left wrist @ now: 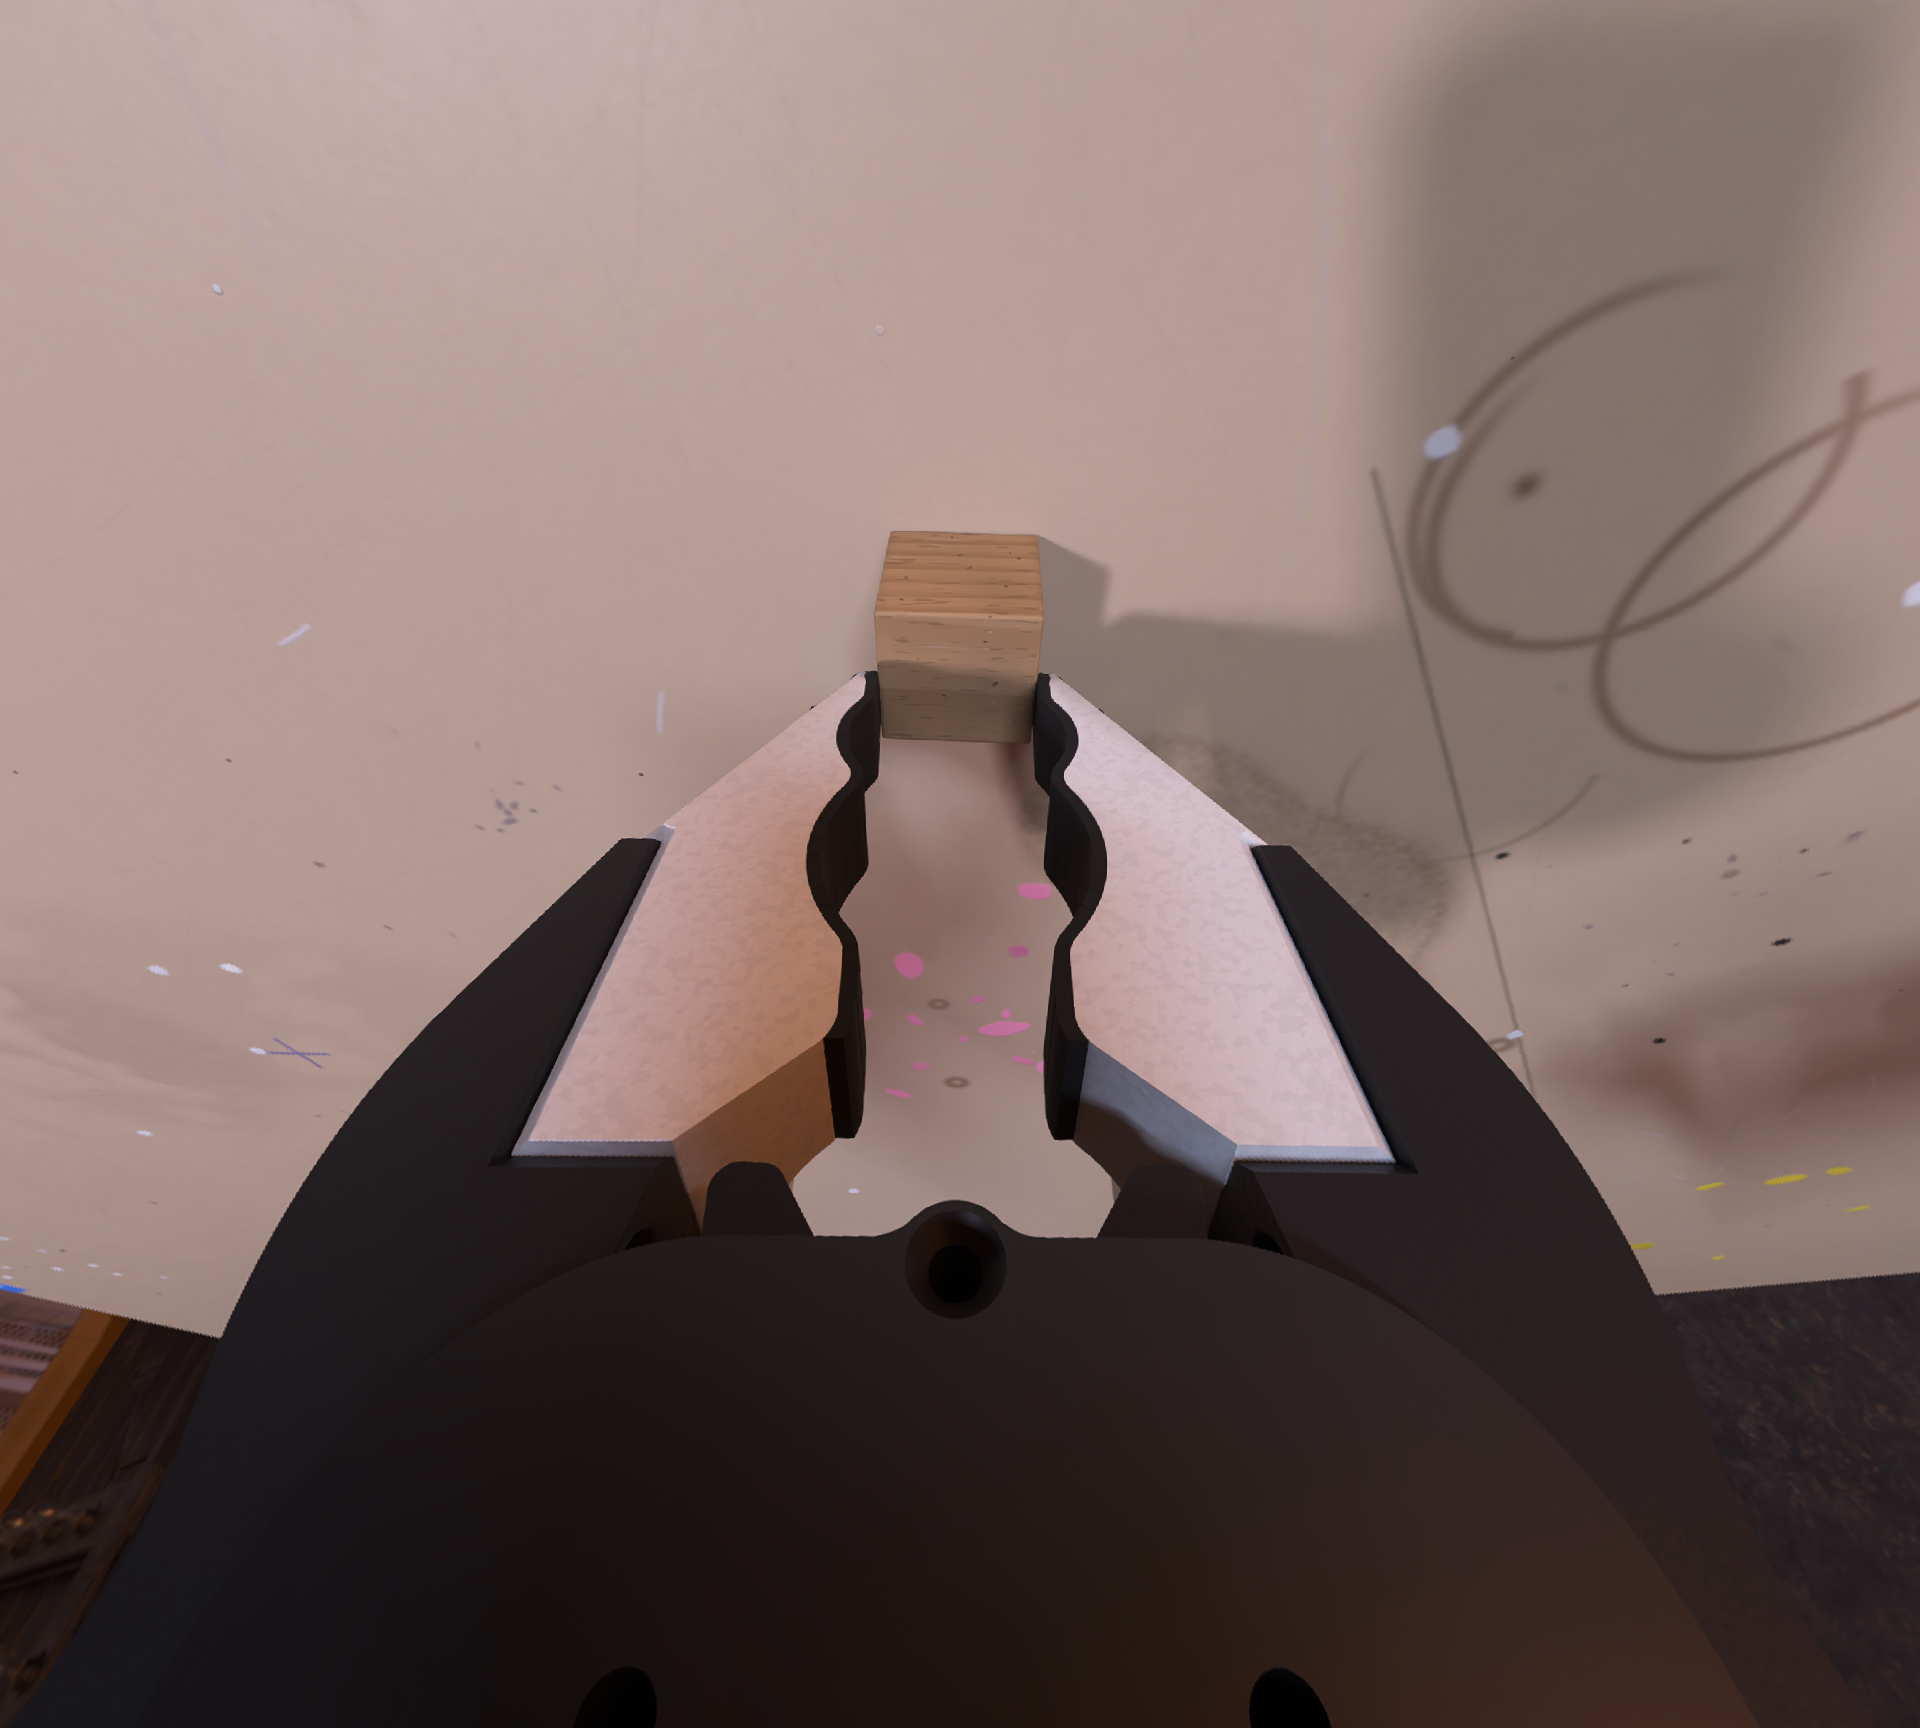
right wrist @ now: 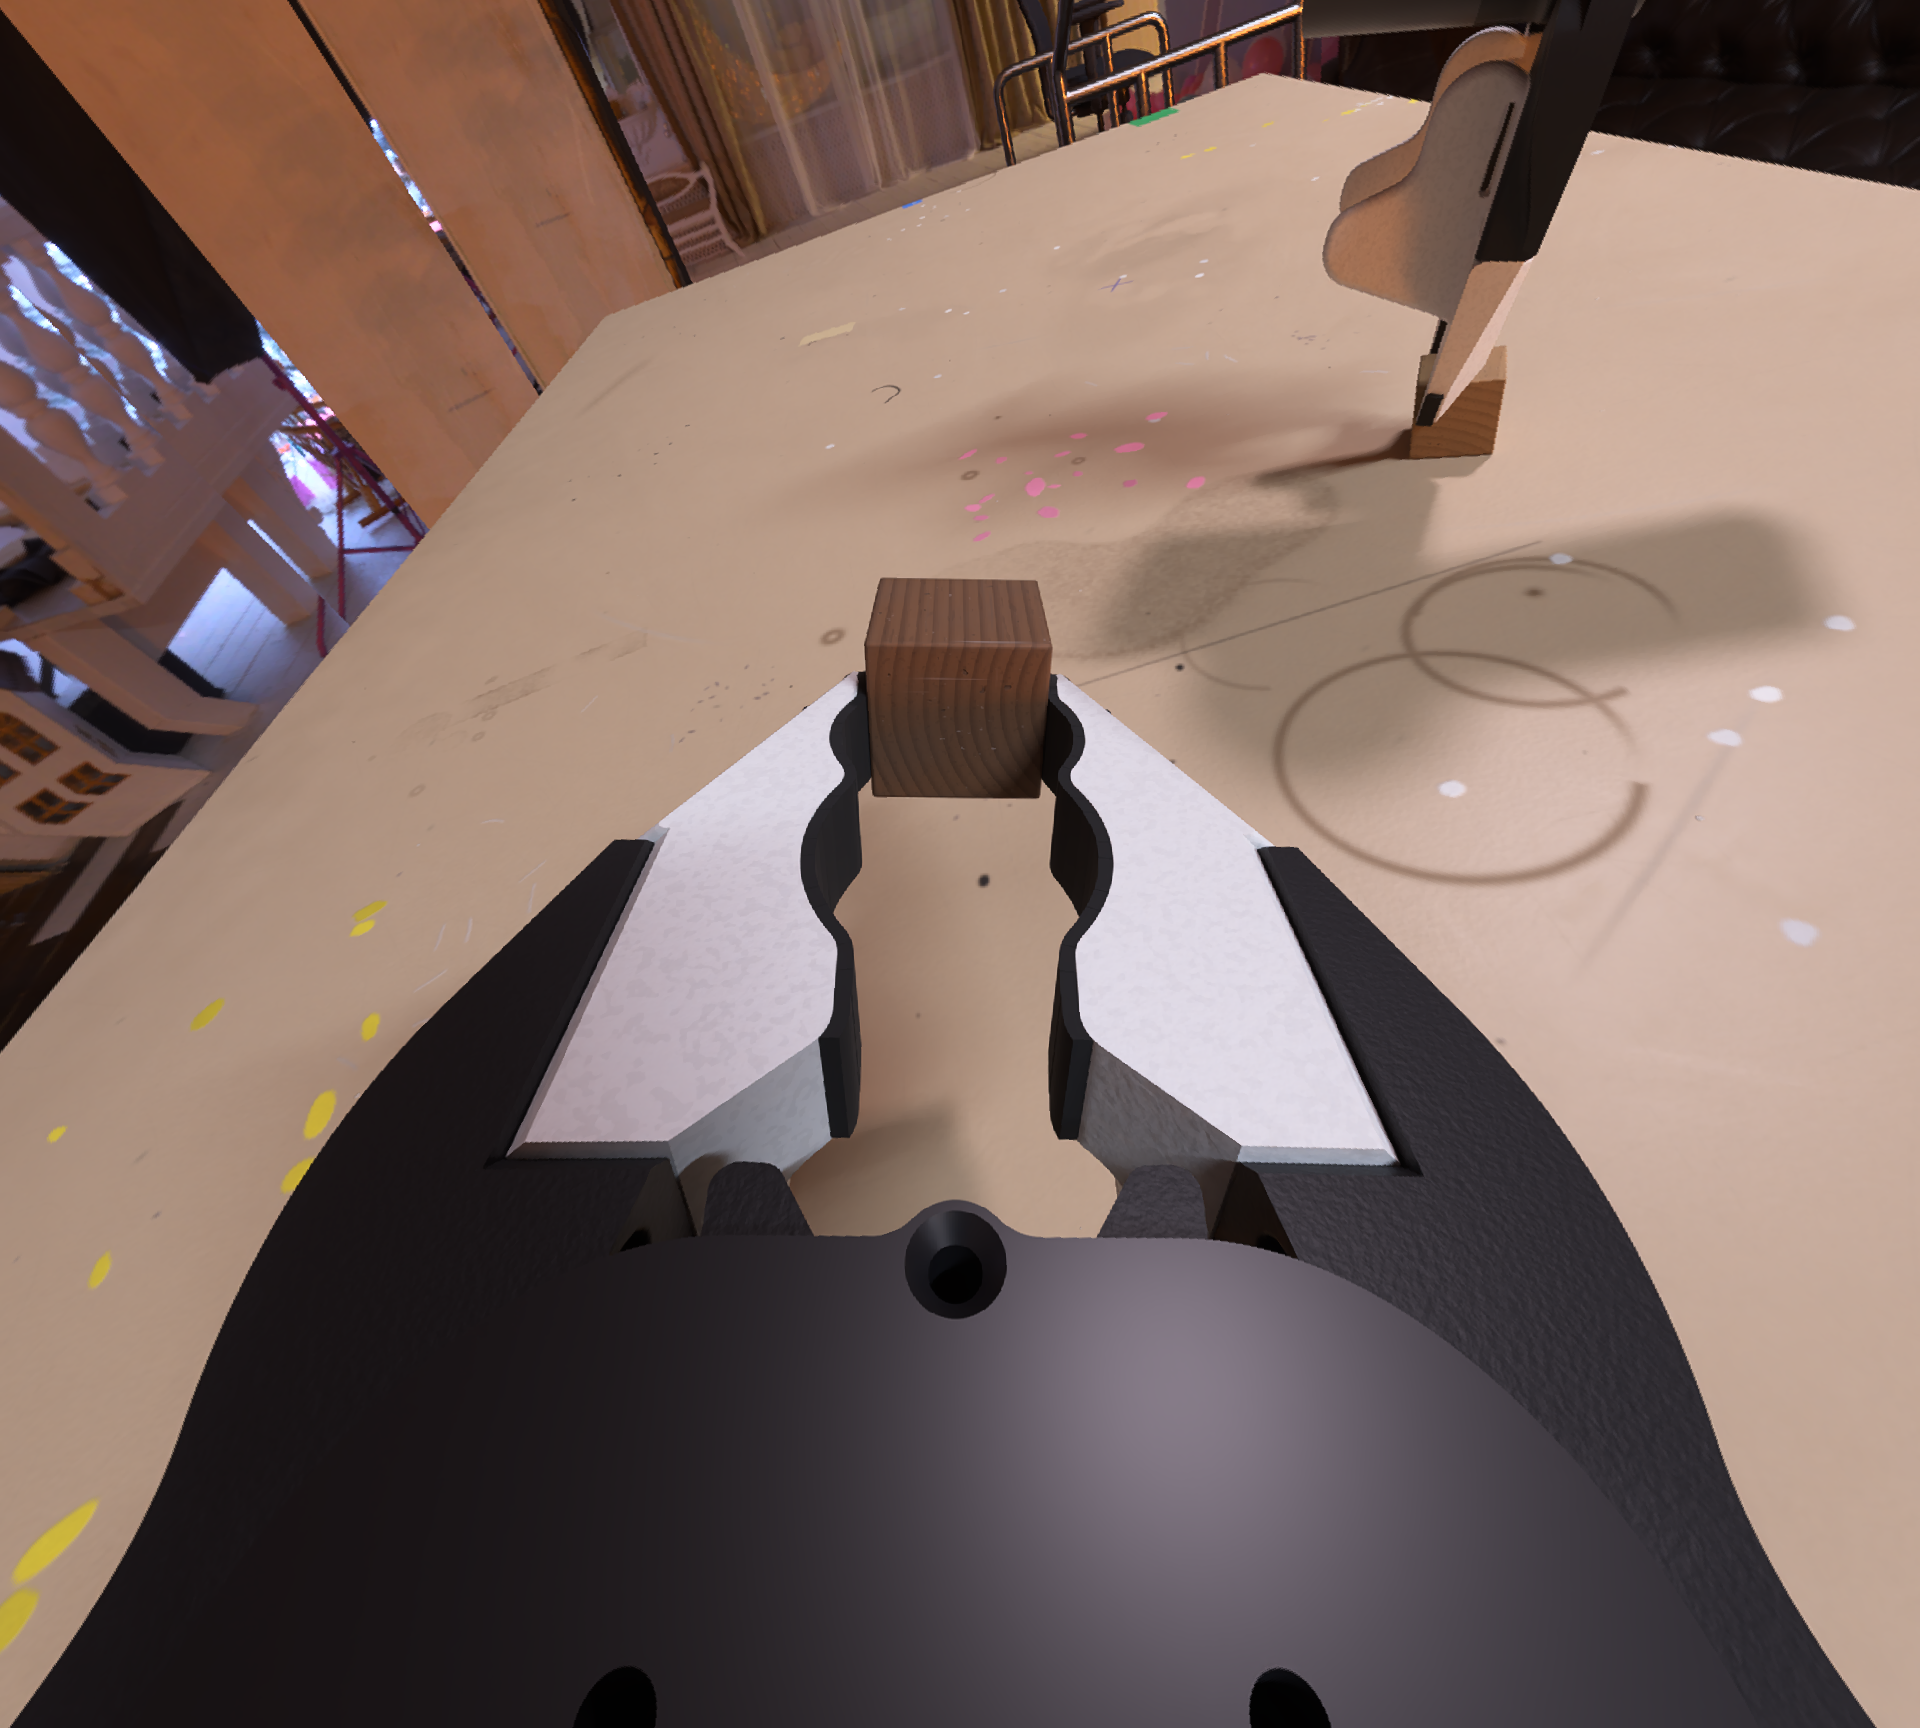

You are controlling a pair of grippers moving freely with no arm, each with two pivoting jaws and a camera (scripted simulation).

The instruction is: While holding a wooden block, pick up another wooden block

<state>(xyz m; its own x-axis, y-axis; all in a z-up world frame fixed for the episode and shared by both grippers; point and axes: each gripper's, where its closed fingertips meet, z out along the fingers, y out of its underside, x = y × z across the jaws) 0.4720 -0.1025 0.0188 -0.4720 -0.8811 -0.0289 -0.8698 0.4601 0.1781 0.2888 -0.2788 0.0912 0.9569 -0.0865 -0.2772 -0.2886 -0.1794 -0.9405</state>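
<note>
The beige counter (right wrist: 727, 535) spreads under both of my tools, marked with ring stains (right wrist: 1455, 743), pink flecks (right wrist: 1039, 489) and yellow spots (right wrist: 322, 1112). Beyond its far edge stands a metal-framed chair (right wrist: 1101, 16) before pale curtains.

My right tool (right wrist: 956, 722) has its fingers drawn in against the two sides of a dark wooden block (right wrist: 954, 691), pinching it at the tips; it looks clear of the counter, though I cannot be sure.

My left tool (left wrist: 956, 707) is narrowed the same way around a light wooden block (left wrist: 958, 629), the tips pressing its near lower sides. From my right wrist view that left tool (right wrist: 1439, 405) stands steeply over the far right of the counter, and the light block (right wrist: 1460, 426) sits tilted, one bottom edge touching the surface.
</note>
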